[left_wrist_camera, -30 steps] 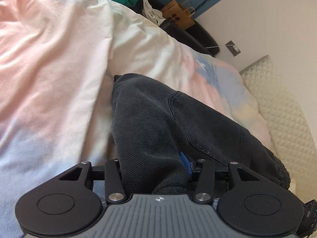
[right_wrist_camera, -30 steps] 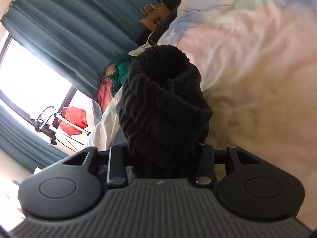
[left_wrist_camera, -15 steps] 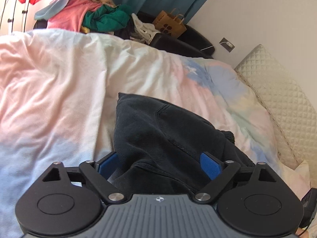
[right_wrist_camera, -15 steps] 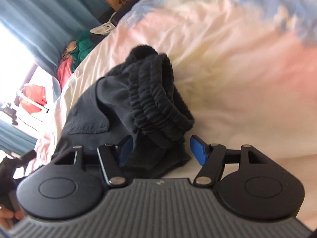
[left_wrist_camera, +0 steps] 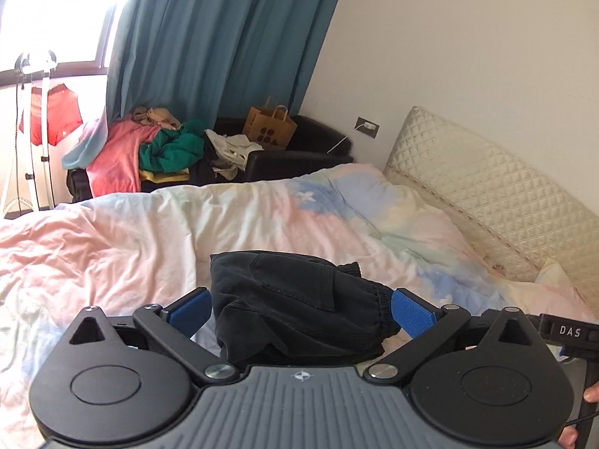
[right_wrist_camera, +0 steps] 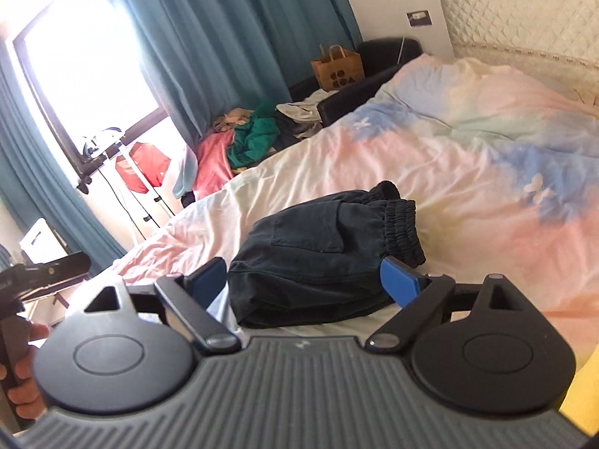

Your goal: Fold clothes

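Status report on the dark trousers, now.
Left gripper opening, fingers clear of cloth. Right gripper opening, empty too. Folded black elastic-waist trousers lying on pastel duvet. Nothing in the way.

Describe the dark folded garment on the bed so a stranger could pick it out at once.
Start at the bed with the pastel pink-and-blue duvet. On its near side lies the folded black pants, a compact bundle with a patch pocket on top and a ruched elastic waistband. It is the only dark thing on the duvet; the colourful clothes pile sits beyond the bed.
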### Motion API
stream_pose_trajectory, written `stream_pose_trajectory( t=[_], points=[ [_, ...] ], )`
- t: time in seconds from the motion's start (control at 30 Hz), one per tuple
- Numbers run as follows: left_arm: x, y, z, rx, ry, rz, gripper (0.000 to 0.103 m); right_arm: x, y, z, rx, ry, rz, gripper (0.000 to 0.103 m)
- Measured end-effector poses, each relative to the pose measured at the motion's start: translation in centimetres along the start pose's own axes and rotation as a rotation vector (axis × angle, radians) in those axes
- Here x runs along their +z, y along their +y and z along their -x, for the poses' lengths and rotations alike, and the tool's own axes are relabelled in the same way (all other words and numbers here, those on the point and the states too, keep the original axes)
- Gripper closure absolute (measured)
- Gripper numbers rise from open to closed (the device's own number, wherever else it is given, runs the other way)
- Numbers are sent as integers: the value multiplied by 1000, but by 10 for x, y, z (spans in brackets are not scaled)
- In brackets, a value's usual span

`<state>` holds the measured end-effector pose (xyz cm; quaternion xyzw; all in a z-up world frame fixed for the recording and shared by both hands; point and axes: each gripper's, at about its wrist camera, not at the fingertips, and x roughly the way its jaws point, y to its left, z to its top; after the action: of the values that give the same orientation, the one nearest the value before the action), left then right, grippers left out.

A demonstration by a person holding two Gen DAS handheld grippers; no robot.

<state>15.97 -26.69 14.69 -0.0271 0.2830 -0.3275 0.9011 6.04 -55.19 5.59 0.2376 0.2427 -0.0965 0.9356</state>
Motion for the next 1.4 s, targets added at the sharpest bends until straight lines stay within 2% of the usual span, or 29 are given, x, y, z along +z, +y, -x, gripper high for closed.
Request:
stream_pose_trajectory(
  t=[0.2,0.27,0.4,0.47,0.57,0.77,0.93,1.07,1.17,1.4],
  points=[
    [-44,-13,82,46,-60,-33,0,-34,42,67,18,-78,82,12],
    [-59,-13,103,48,-90,-28,0,-50,53,86,7,-128,111,12],
    [-91,-11,138,70,-139,-20,0,-79,66,107,1,-168,147,12],
    [-104,-13,150,117,-154,-43,0,-92,69,111,-9,-184,159,12],
    [-123,-14,161,163,-165,-49,0,-111,72,113,-39,-204,173,12],
    [-152,-9,173,147,-179,-58,0,-141,83,114,-59,-225,216,12],
    [-171,-7,179,172,-180,-145,0,-159,93,109,-79,-214,246,12],
    [-173,0,185,205,-189,-118,0,-168,98,109,-98,-226,264,12],
    [-172,5,188,199,-191,-98,0,-175,103,107,-112,-231,275,12],
    [-171,6,189,210,-196,-119,0,-182,109,97,-103,-214,260,12]
  ],
)
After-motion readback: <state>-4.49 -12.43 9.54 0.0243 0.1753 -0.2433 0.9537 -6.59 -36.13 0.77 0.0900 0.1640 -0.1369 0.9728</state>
